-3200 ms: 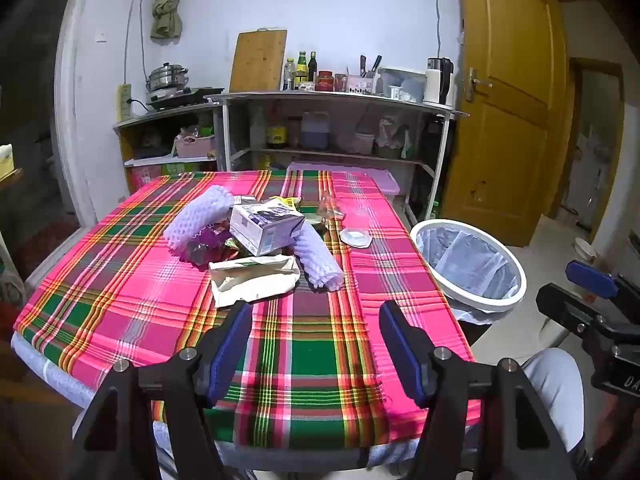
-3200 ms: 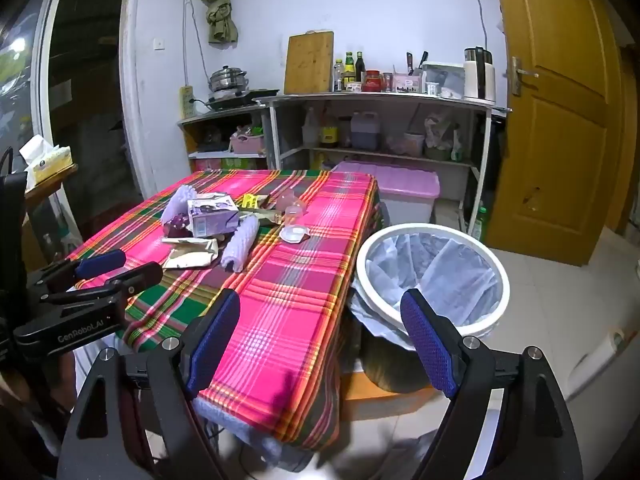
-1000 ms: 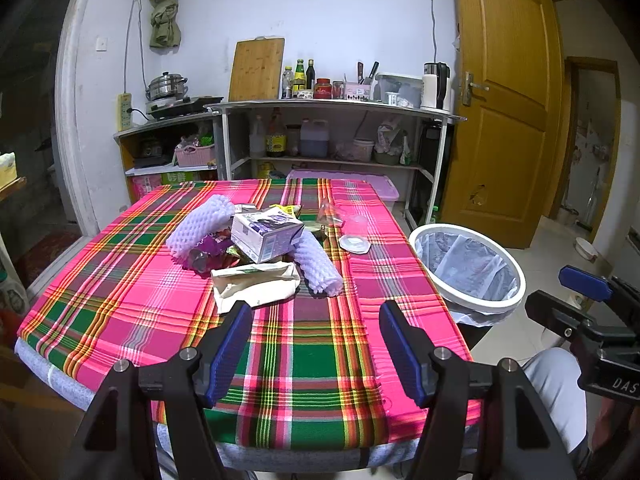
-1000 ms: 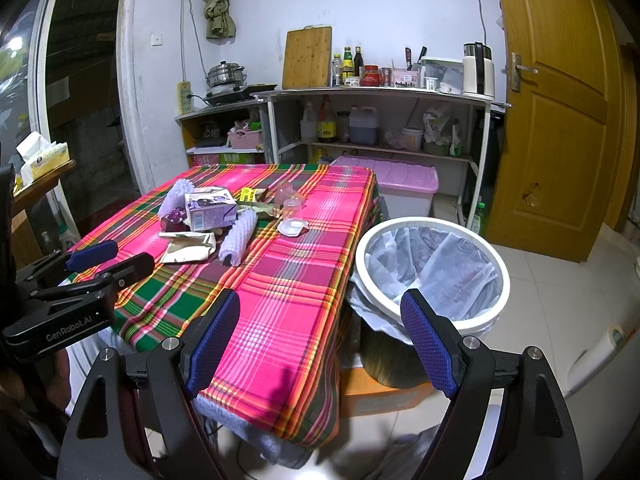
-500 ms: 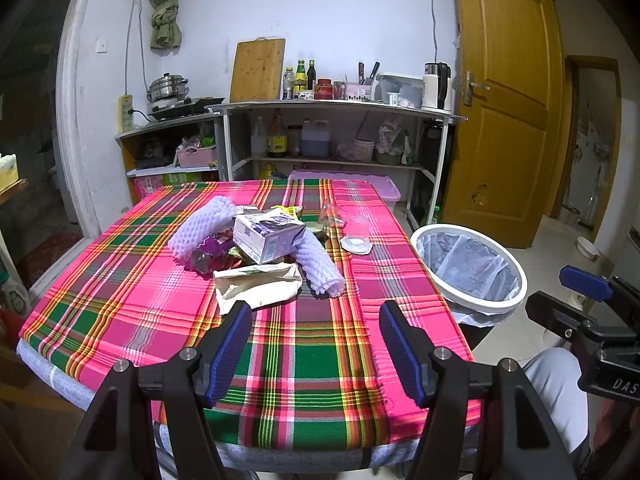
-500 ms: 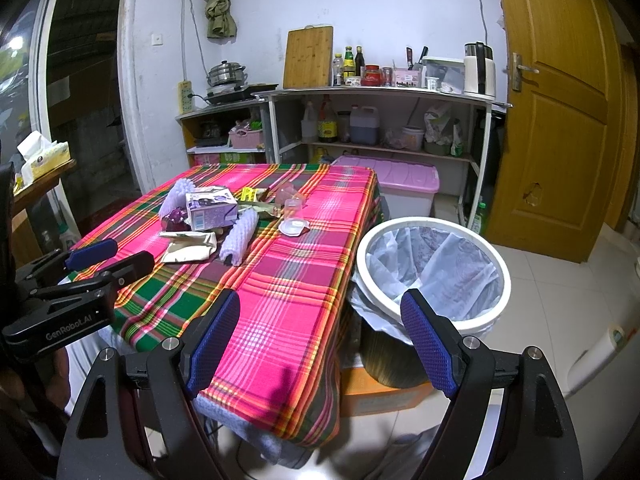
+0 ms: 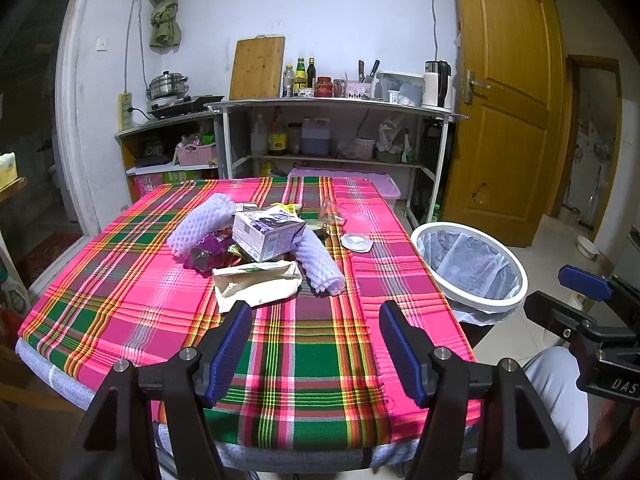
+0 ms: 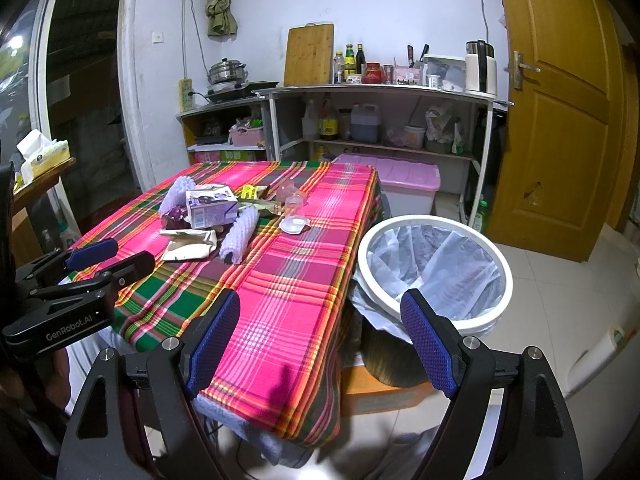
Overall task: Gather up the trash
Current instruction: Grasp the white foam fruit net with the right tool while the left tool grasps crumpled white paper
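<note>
Nothing's moved: both my claws, left [image 7: 316,342] & right [image 8: 320,336], hang wide open, empty, off table's [image 7: 304,360] near edge; trash pile [image 7: 260,252] mid-table.

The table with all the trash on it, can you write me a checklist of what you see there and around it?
Surface: table under a pink and green plaid cloth.
Job's things: foam sleeves, a small carton, a paper bag, a round lid and wrappers, all piled mid-table; lined bin on the floor beside the table, nothing seen inside.
Clutter: nothing seen besides the trash.
Grippers: left gripper open, empty, over the near edge; right gripper open, empty, near the bin.
Cables: a cord runs down the wall.
Surroundings: shelves with bottles, wooden door.
</note>
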`<state>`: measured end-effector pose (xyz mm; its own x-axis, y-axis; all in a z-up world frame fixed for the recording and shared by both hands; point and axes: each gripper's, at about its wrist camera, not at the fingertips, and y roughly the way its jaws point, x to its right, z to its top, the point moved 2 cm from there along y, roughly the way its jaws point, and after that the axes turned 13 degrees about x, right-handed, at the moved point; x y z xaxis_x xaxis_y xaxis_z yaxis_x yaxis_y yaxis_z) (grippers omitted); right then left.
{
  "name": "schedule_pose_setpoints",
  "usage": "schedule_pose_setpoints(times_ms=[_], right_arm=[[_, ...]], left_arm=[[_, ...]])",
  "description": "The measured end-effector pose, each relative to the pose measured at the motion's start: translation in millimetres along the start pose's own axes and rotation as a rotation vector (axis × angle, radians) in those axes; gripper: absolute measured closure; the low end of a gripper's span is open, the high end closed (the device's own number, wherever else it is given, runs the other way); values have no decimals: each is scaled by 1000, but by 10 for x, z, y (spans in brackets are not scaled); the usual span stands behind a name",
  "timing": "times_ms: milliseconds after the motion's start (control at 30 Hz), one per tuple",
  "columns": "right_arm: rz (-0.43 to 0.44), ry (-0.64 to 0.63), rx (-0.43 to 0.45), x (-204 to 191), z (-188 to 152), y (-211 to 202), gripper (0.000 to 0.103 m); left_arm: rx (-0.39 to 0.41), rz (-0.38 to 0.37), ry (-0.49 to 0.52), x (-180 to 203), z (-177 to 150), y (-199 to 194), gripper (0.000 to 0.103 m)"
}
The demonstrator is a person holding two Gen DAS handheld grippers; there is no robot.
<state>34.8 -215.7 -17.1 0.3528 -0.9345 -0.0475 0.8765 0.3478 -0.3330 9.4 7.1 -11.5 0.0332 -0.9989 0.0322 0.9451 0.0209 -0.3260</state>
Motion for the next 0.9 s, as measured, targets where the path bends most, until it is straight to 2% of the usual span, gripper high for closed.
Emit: schedule_pose_setpoints(times_ms=[300,500,733,900], right_arm=[[12,-2,-20,-49,-113,171,20],[30,-10,-49,-89,-62,347,20],[90,1,-97,-196,-35,673,20],[153,30,-153,-305,-25,995,22]], left_arm=[[-23,-10,-3,12,-42,88,37],[-51,-20,-45,-106,-85,223,37],[-86,25,-113,-384,-161,442,37],[-108,44,-107,-576,-164,609,37]])
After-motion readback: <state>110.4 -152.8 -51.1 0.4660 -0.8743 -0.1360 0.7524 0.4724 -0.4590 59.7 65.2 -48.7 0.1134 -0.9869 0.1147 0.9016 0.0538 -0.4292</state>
